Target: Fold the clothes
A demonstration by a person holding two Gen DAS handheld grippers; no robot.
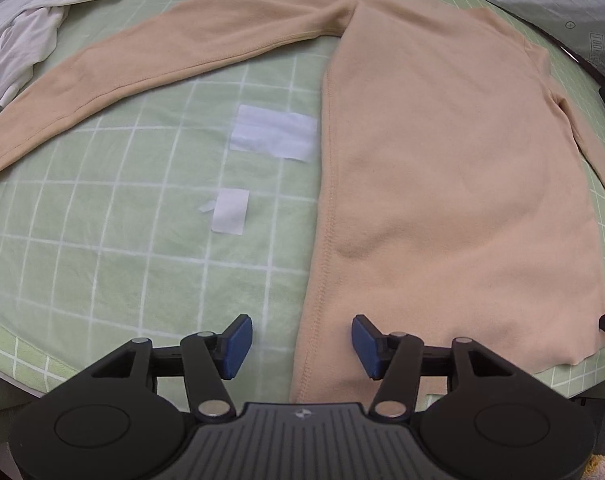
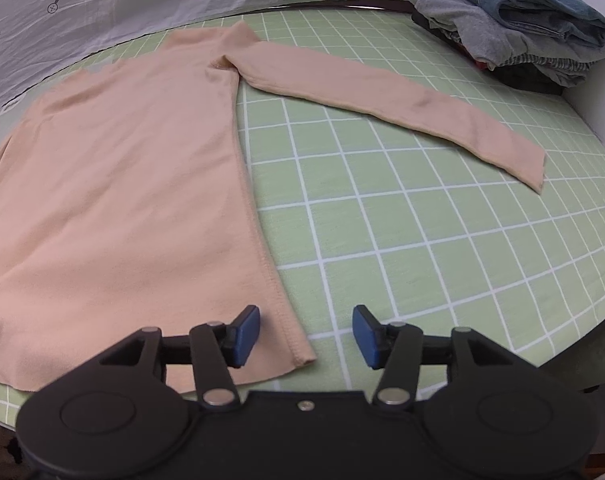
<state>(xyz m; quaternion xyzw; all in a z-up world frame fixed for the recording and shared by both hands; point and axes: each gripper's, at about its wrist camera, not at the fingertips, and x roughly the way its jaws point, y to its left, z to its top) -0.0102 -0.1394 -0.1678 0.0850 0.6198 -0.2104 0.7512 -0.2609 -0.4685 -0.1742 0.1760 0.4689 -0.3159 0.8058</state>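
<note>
A peach long-sleeved top (image 1: 442,168) lies flat on the green checked table cover (image 1: 102,240), sleeves spread out to both sides. My left gripper (image 1: 301,347) is open and empty, its blue pads straddling the top's left bottom corner at the hem. In the right wrist view the same top (image 2: 122,200) fills the left half, with its right sleeve (image 2: 402,100) stretched to the right. My right gripper (image 2: 305,338) is open and empty over the top's right bottom corner (image 2: 298,354).
A crumpled white garment (image 1: 34,28) lies at the far left. Two white tape patches (image 1: 274,132) are stuck on the cover. A pile of folded jeans and grey clothes (image 2: 522,24) sits at the far right. A grey printed sheet (image 2: 142,4) lies behind the table.
</note>
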